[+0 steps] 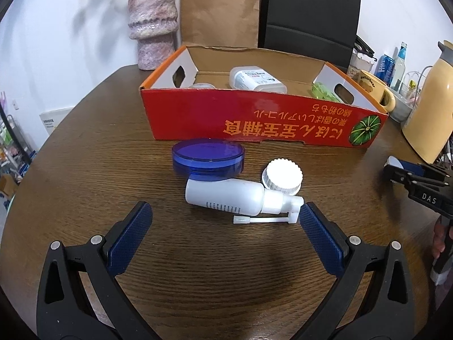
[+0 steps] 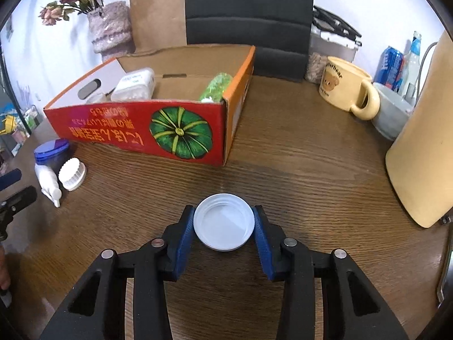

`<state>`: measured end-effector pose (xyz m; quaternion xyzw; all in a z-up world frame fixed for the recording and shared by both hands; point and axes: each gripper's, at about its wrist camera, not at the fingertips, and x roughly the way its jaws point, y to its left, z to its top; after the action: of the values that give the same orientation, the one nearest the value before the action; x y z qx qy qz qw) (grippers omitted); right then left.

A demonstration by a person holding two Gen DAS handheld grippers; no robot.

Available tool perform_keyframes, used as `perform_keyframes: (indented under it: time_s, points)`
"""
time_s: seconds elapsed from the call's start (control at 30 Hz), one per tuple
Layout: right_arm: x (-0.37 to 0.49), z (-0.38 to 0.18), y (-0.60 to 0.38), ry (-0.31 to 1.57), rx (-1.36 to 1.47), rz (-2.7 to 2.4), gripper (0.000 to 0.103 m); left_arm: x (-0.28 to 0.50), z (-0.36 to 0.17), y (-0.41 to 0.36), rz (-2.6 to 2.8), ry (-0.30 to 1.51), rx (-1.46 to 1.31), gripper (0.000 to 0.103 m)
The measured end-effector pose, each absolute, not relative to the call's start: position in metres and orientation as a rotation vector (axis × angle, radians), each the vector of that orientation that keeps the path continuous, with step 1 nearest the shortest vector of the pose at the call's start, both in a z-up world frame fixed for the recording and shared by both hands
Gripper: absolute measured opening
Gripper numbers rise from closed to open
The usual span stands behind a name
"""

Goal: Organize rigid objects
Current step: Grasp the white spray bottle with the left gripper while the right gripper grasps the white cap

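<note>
- White jar lid (image 2: 223,222), hollow side up, flat on wooden table (image 2: 297,164); clamped between right gripper (image 2: 223,226) pads, probably for lifting into box.
- Red cardboard box (image 2: 158,130) behind, already holding containers.
- Left gripper (image 1: 225,226) spread wide, empty, near white spray bottle (image 1: 226,195); likely next pick.

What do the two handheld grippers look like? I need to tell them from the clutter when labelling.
Both match. The left gripper has two black plastic fingers with triangular cut-outs and round silver pins, each ending in a blue textured pad. The right gripper has the same black fingers, silver pins and blue pads; seen from the left wrist view, its black body bears white letters "DAS". No cables or sleeves show.
</note>
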<state>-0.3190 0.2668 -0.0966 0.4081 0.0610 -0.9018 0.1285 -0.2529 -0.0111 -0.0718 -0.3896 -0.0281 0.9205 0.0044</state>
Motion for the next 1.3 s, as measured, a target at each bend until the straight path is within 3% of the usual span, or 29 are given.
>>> perform_keyframes:
  time_s: [0.37,0.97,1.1,1.3]
  points:
    - [-0.312,-0.092,0.259,0.202,1.149,-2.619,0.045,-0.265,-0.076,0.002,2.809,0.047,-1.216,0.103]
    - [-0.314,-0.097,0.253,0.239,1.175,-2.593,0.045,-0.293,-0.086,0.006,2.695,0.047,-1.294,0.103]
    - [-0.314,-0.096,0.253,0.247,1.175,-2.599,0.045,-0.292,-0.085,0.007,2.692,0.058,-1.28,0.096]
    - [-0.312,-0.094,0.254,0.259,1.157,-2.626,0.045,-0.289,-0.085,0.008,2.688,0.055,-1.275,0.096]
